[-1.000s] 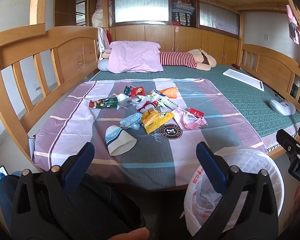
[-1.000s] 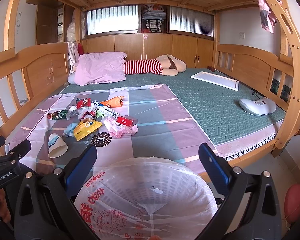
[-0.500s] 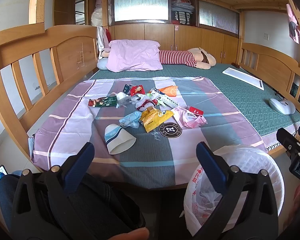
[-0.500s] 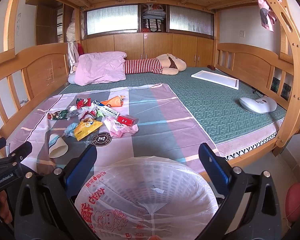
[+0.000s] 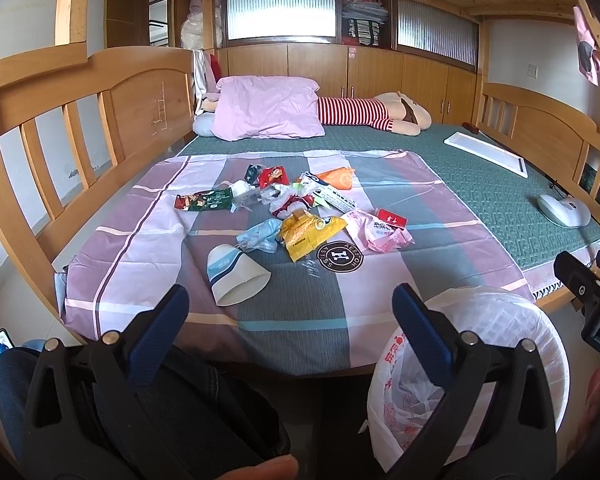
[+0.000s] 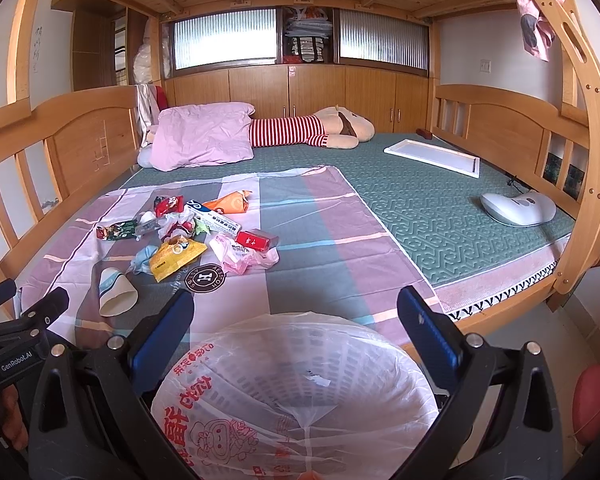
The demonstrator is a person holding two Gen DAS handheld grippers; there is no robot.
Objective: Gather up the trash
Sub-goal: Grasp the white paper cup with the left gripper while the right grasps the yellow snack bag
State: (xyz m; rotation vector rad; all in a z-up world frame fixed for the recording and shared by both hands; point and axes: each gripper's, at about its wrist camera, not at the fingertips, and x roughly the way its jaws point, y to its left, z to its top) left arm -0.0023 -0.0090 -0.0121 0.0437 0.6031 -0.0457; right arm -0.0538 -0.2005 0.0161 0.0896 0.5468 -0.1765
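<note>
while both claws, the left gripper (image 5: 290, 312) and right gripper (image 6: 296, 312), gape with nothing in them, the white bag-lined plastic bin (image 6: 296, 392) waits below the bed's colourful crinkly wrappers (image 5: 300, 216) for easy dropping.

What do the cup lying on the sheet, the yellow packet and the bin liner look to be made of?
Cup: matte paper, apparently; white inside, printed blue band. Yellow packet: glossy plastic film, crinkled, catching light. Bin liner: thin translucent plastic; the basket's grid shows through.
</note>
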